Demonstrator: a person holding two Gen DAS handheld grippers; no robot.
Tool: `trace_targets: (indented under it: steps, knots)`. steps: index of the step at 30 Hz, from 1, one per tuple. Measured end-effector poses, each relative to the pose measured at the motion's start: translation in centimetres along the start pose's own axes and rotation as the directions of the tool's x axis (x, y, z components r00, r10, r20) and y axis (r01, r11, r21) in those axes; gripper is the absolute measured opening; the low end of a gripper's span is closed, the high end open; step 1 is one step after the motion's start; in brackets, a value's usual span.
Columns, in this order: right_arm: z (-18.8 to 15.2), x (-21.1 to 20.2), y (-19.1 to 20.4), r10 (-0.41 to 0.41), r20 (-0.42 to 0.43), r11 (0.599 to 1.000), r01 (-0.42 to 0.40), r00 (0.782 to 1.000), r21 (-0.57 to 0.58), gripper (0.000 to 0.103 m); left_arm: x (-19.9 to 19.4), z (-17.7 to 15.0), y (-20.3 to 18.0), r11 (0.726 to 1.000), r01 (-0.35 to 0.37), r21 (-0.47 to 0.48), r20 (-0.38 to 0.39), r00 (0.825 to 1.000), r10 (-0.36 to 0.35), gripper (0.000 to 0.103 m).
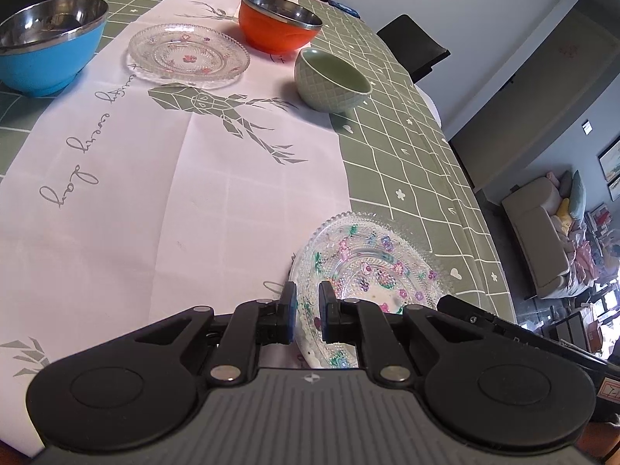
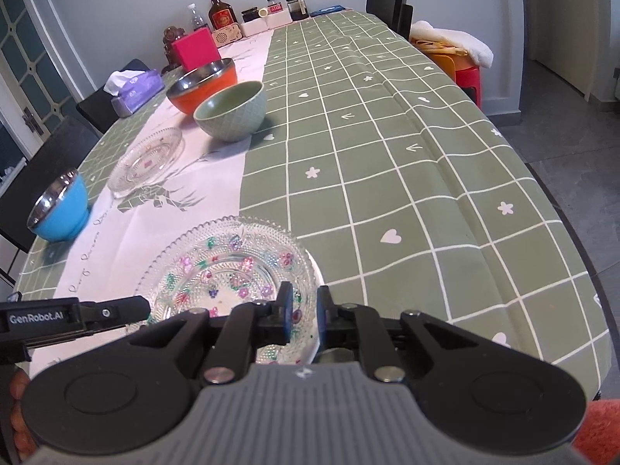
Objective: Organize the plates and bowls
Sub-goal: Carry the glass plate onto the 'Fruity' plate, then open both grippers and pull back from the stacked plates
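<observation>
Dining table, green check cloth (image 2: 387, 147) with white runner: both grippers at the near glass plate.
Left to right on the runner: blue bowl (image 1: 50, 44), far plate (image 1: 188, 54), orange bowl (image 1: 277, 25), green bowl (image 1: 331, 79). Near plate (image 2: 232, 267) sits at the runner's edge. Left gripper (image 1: 308, 312) has jaws narrowly apart astride the plate's rim, not clamped. Right gripper (image 2: 304, 312) likewise, rim between slightly parted jaws. Judgement: seat the rim deep, close gently as glass slips, lift level, carry to far plate and stack.
</observation>
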State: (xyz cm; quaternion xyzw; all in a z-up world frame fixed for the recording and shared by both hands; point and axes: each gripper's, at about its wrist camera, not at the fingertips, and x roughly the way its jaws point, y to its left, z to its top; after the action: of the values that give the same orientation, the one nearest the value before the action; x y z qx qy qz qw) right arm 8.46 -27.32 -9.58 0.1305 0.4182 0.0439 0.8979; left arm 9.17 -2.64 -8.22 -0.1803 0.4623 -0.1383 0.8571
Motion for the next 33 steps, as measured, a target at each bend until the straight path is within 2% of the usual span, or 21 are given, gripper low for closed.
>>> trace_targets:
  steps: [6,12,14,18,20,25,29,33]
  knots:
    - [0.0,0.0,0.1,-0.018,0.0,1.0,0.018,1.0,-0.014,0.01,0.0,-0.1,-0.3,1.0,-0.008,0.02,0.007,1.0,0.008,0.012]
    - [0.1,0.0,0.0,0.005,0.003,1.0,-0.005,1.0,0.004,0.018,-0.3,0.0,-0.2,1.0,0.0,0.02,0.022,1.0,0.0,0.016]
    - [0.1,-0.1,0.0,0.009,0.012,1.0,-0.009,1.0,0.006,0.02,-0.5,0.1,-0.3,0.999,-0.001,0.037,0.034,0.999,0.0,0.016]
    - [0.1,-0.5,-0.2,0.016,0.034,1.0,-0.017,0.999,0.018,0.032,-0.9,0.4,-0.7,0.997,-0.002,0.072,0.051,0.999,-0.002,0.019]
    - [0.1,-0.5,-0.2,0.019,0.037,1.0,-0.02,0.999,0.024,0.032,-1.0,0.6,-0.7,0.996,-0.004,0.088,0.052,0.999,-0.001,0.02]
    - [0.3,-0.8,-0.2,0.036,0.062,0.999,-0.038,0.997,0.025,0.037,-1.2,1.5,0.0,0.993,-0.027,0.119,0.058,0.998,0.021,0.021]
    - [0.6,-0.9,0.0,0.052,0.072,0.998,-0.054,0.996,0.018,0.037,-1.3,2.4,0.9,0.987,-0.06,0.148,0.057,0.997,0.053,0.021]
    - [1.3,-0.5,0.0,0.081,0.052,0.996,-0.082,0.995,0.032,0.041,-1.5,3.7,2.0,0.983,-0.088,0.159,0.063,0.995,0.079,0.021]
